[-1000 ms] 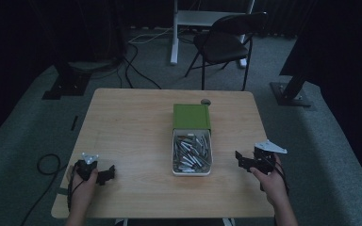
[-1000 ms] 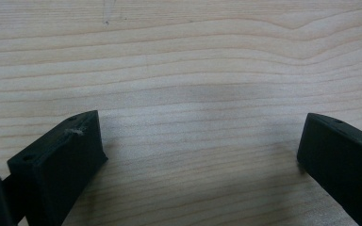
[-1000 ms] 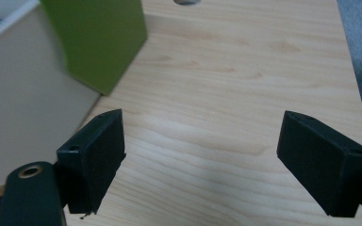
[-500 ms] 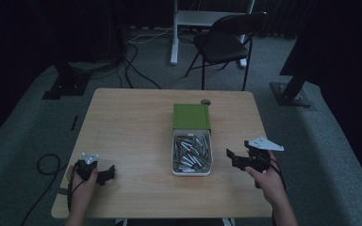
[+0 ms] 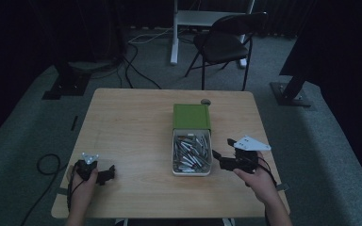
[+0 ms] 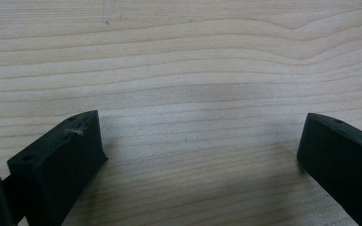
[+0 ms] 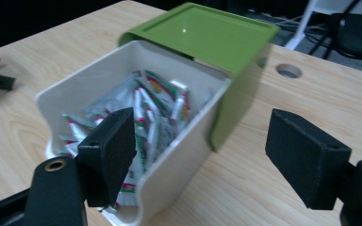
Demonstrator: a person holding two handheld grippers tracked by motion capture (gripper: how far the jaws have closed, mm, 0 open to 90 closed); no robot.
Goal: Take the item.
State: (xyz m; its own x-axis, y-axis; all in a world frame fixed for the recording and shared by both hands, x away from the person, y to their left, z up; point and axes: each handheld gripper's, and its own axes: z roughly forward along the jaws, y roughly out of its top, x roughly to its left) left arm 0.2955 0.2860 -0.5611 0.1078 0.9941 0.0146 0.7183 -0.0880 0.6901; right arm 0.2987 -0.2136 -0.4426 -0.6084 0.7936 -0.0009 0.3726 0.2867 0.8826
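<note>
A white drawer (image 5: 191, 171) stands pulled out toward me from a green sleeve (image 5: 191, 116) at the table's middle. Several small sachets (image 5: 191, 150) with red and green print fill it. My right gripper (image 5: 221, 150) is open just right of the drawer's front corner. In the right gripper view the gripper (image 7: 202, 150) straddles the drawer's near corner (image 7: 169, 179), with the sachets (image 7: 146, 113) and the green sleeve (image 7: 202, 33) beyond. My left gripper (image 5: 104, 174) rests near the table's front left, open over bare wood (image 6: 198, 150).
A round cable hole (image 5: 205, 101) lies in the tabletop behind the green sleeve. A folding chair (image 5: 226, 42) and a white desk leg (image 5: 174, 33) stand beyond the table. Black stand bases (image 5: 63, 84) and cables lie on the carpet.
My right gripper has moved left toward the drawer's front right corner. The left gripper and the drawer have stayed where they were.
</note>
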